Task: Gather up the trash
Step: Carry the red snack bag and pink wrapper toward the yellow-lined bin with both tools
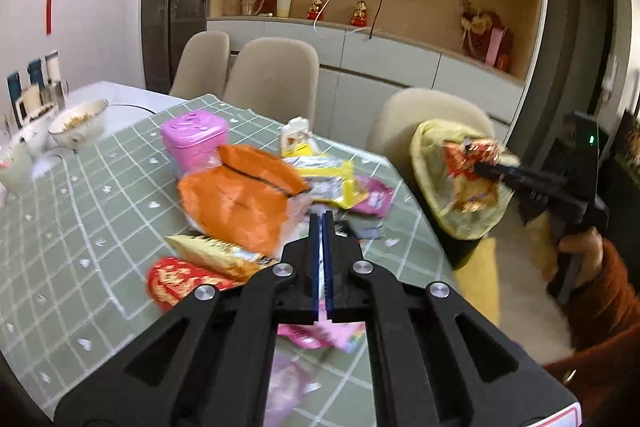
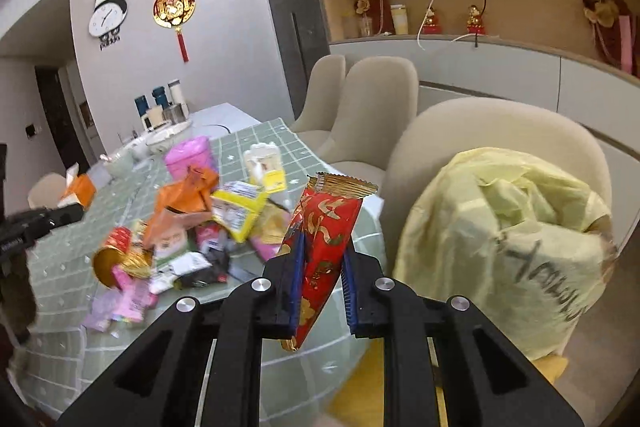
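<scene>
Item: crinkled red-and-gold foil wrapper, long axis upright, serrated gold end up, pinched in my right gripper jaws beside the yellow plastic bag. Left gripper jaws nearly closed, empty, above the green checked surface.

Sage-green surface gridded with white lines and small hearts, red wrapper with gold pattern and gold edge between black, blue-padded fingers, pale yellow bag right of them, orange bag, pink tin.
</scene>
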`<state>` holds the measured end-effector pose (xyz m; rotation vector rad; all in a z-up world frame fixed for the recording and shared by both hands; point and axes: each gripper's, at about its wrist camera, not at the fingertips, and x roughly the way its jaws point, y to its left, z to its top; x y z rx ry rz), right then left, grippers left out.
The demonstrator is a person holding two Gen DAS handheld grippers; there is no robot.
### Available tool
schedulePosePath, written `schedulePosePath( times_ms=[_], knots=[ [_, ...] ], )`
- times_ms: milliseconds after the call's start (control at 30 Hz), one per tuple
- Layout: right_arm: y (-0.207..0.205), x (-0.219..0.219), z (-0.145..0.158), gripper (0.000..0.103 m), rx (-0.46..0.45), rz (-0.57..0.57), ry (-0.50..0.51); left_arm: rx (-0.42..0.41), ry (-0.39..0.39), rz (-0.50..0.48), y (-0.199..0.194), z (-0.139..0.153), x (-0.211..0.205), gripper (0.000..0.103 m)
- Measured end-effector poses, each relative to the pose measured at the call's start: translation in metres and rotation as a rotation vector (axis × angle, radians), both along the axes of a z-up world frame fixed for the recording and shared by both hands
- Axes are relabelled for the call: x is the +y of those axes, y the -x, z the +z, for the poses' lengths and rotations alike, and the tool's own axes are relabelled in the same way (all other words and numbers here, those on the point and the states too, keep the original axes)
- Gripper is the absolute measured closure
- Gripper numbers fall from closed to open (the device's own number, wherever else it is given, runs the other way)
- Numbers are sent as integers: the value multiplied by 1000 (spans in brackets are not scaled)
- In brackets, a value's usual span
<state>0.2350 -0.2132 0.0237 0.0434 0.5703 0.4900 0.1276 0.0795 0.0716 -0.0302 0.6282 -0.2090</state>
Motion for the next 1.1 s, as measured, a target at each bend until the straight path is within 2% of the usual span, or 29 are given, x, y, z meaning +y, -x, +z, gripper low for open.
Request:
schedulePosePath(
  times_ms=[33, 67, 100, 300, 467, 633, 767, 867, 967, 1100],
  knots=[
    [-1, -3, -3, 86, 2, 1, 3, 12, -5, 1, 2, -5, 3, 84],
    [-3, -4, -6, 86, 9, 8, 0, 40, 3, 4, 7, -14, 9, 68],
    [-6, -6, -11, 85, 23, 20, -6, 72, 15, 10, 11, -24, 15, 62],
    [-2, 3, -26, 86, 34, 48, 20, 261, -11, 141, 50, -78, 42, 62],
    [9, 16, -30, 86, 32, 62, 23, 375, 171, 153, 80, -94, 56, 62],
    [29, 31, -31, 86, 11, 48, 20, 384, 206, 188, 70, -102, 58, 61],
    [54, 44, -34, 86, -20, 13, 64, 399, 234, 186, 48, -102, 62, 60],
    [69, 50, -32, 86, -42, -17, 100, 385, 224, 175, 39, -102, 61, 60],
    [80, 55, -29, 86, -55, -39, 135, 372, 266, 136, 39, -104, 63, 57],
    [85, 61, -30, 86, -65, -42, 156, 398, 312, 56, 46, -104, 61, 52]
  ],
)
